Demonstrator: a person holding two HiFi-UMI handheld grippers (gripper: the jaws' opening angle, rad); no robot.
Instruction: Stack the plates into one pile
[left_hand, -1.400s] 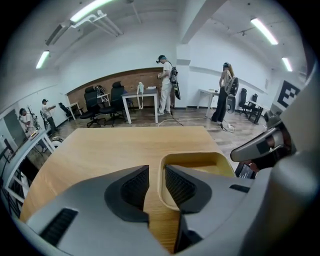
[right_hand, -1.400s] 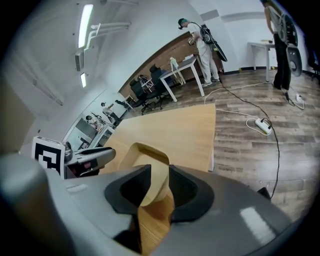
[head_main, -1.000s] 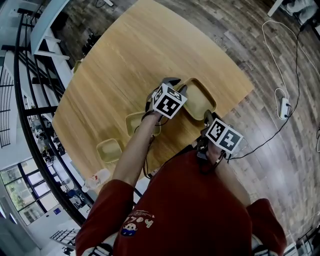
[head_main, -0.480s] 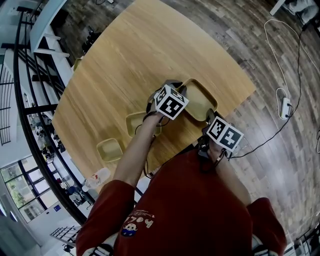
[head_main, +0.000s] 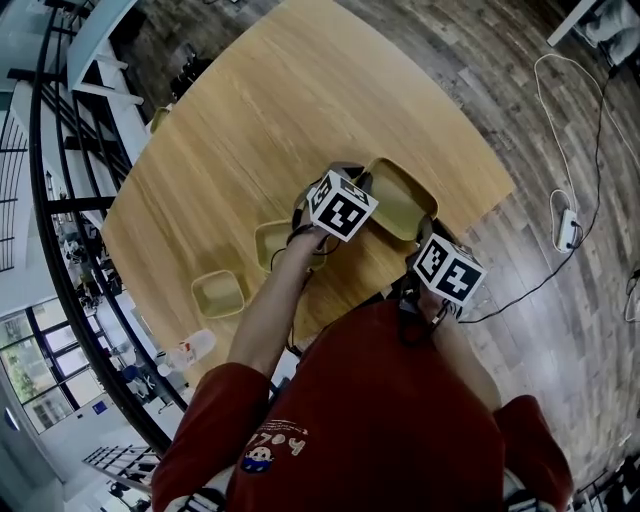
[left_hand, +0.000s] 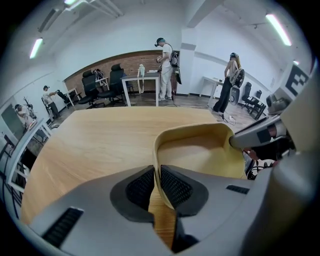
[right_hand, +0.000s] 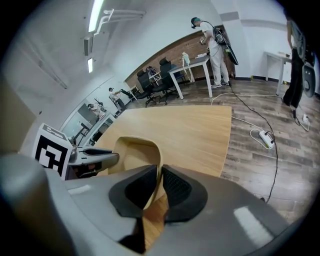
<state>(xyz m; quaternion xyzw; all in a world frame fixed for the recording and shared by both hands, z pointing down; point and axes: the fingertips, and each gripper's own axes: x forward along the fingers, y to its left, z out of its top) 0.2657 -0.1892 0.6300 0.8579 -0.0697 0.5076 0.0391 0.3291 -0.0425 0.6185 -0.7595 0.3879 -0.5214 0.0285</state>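
Note:
Three yellow plates lie on the wooden table (head_main: 250, 110): a large plate (head_main: 400, 200) near the front edge, a medium plate (head_main: 272, 243) and a small plate (head_main: 219, 293) further left. My left gripper (head_main: 362, 184) is at the large plate's left rim. Its jaws are closing, and the pads (left_hand: 175, 186) touch the rim of the large plate (left_hand: 200, 155) from both sides. My right gripper (head_main: 419, 233) is at the opposite rim. Its jaws (right_hand: 160, 187) are closing too, with the rim of the large plate (right_hand: 132, 155) pinched between the pads.
The table's front edge runs just beside the large plate. On the wooden floor to the right lie a power strip (head_main: 567, 225) and white cables. A black railing (head_main: 60, 200) runs along the left. Desks, chairs and people stand far behind the table.
Both grippers have stayed at the two sides of the large plate. The plates have not moved. The head view has shifted slightly.

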